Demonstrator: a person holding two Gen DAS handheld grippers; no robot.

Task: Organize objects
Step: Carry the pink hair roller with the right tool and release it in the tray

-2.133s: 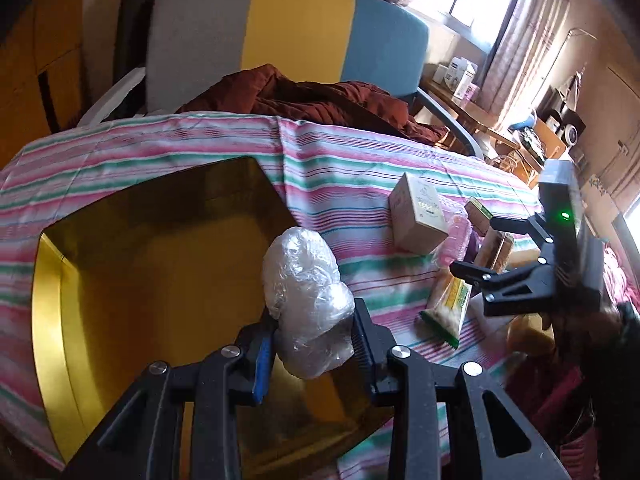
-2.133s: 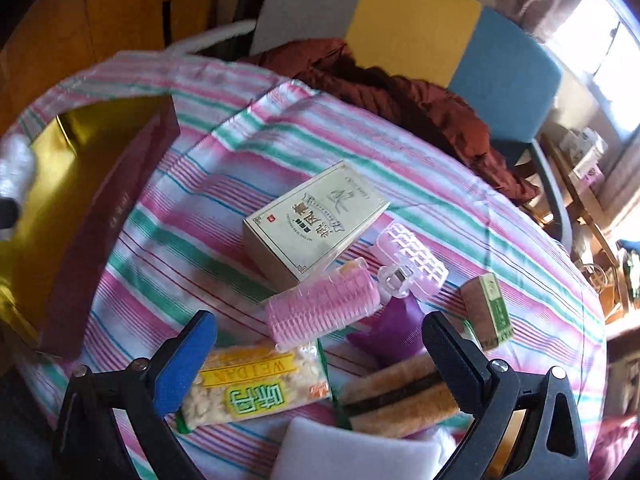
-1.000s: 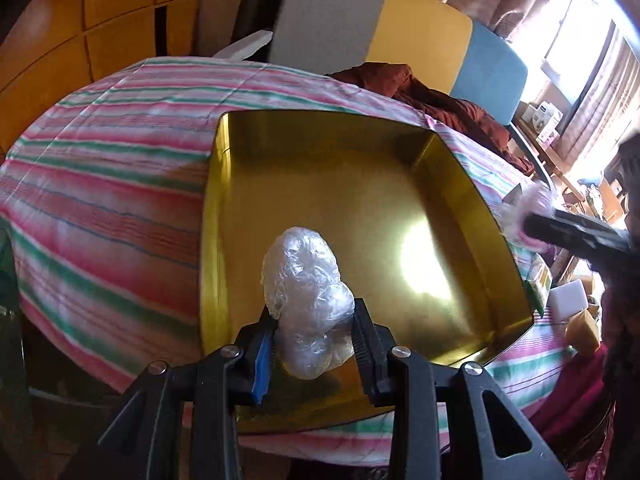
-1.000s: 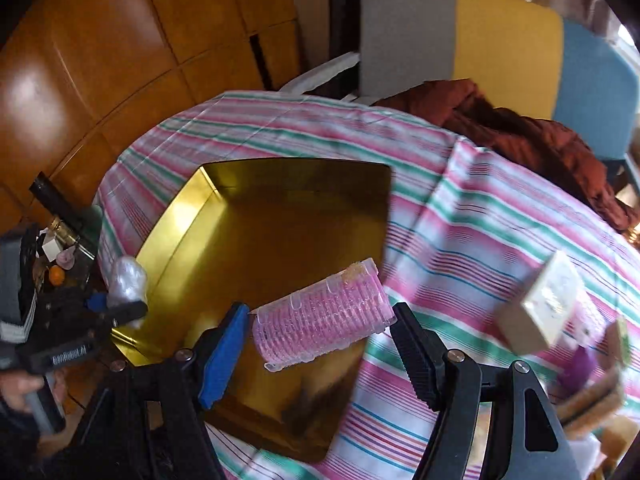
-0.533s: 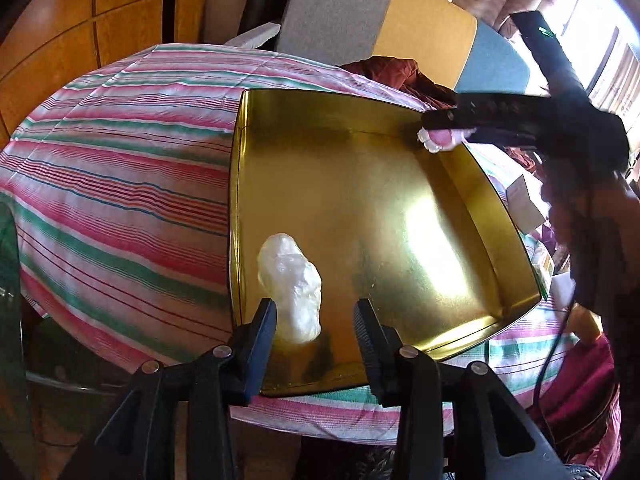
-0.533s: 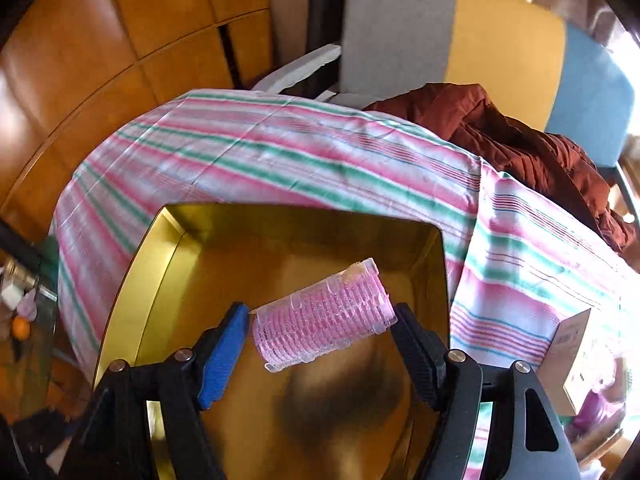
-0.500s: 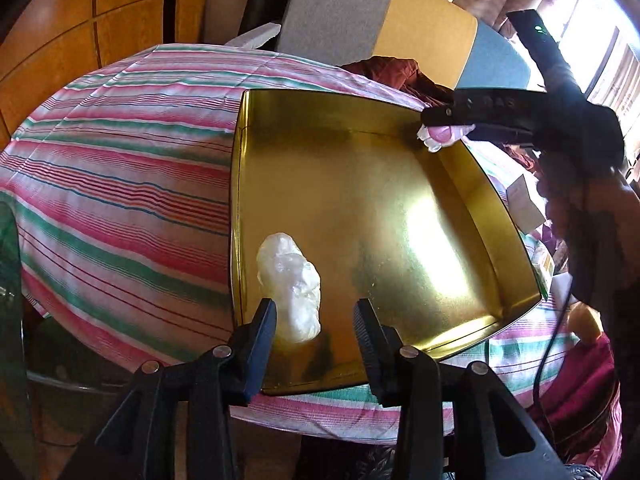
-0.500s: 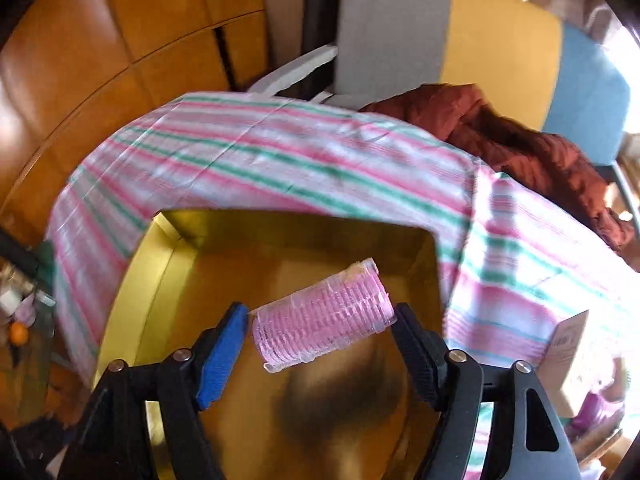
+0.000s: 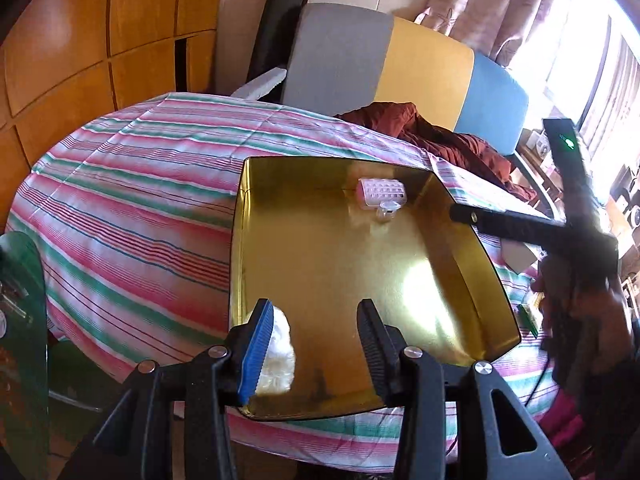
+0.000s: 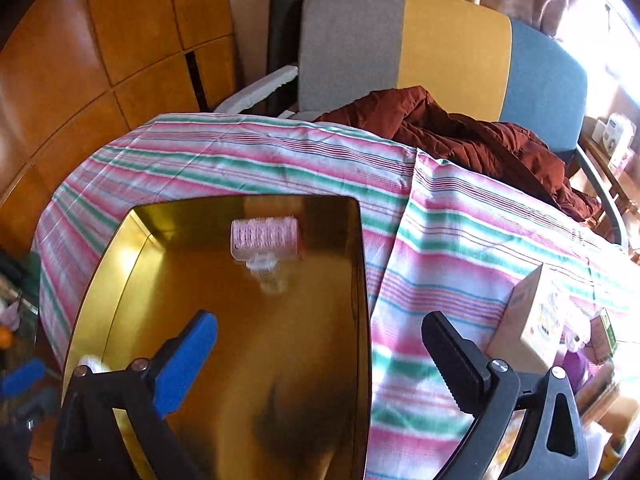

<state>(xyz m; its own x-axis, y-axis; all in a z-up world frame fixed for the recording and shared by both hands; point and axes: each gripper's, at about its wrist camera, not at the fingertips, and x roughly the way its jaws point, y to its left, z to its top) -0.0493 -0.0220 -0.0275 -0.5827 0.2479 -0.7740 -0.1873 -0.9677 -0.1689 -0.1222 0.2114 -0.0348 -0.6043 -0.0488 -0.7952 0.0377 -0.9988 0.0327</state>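
A striped-cloth worktop (image 10: 280, 160) carries a gold tray (image 10: 120, 248) on the left and a cream box (image 10: 532, 320) on the right.

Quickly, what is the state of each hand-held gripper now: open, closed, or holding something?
Left hand-held gripper: open, empty; the plastic wad lies by its blue pad.
Right hand-held gripper: open, empty.

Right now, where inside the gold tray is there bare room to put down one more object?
The gold tray is bare across its middle, between the pink hair roller at the far wall and the plastic-wrapped bundle in the near left corner. Outside it, the cream box side looks crowded.
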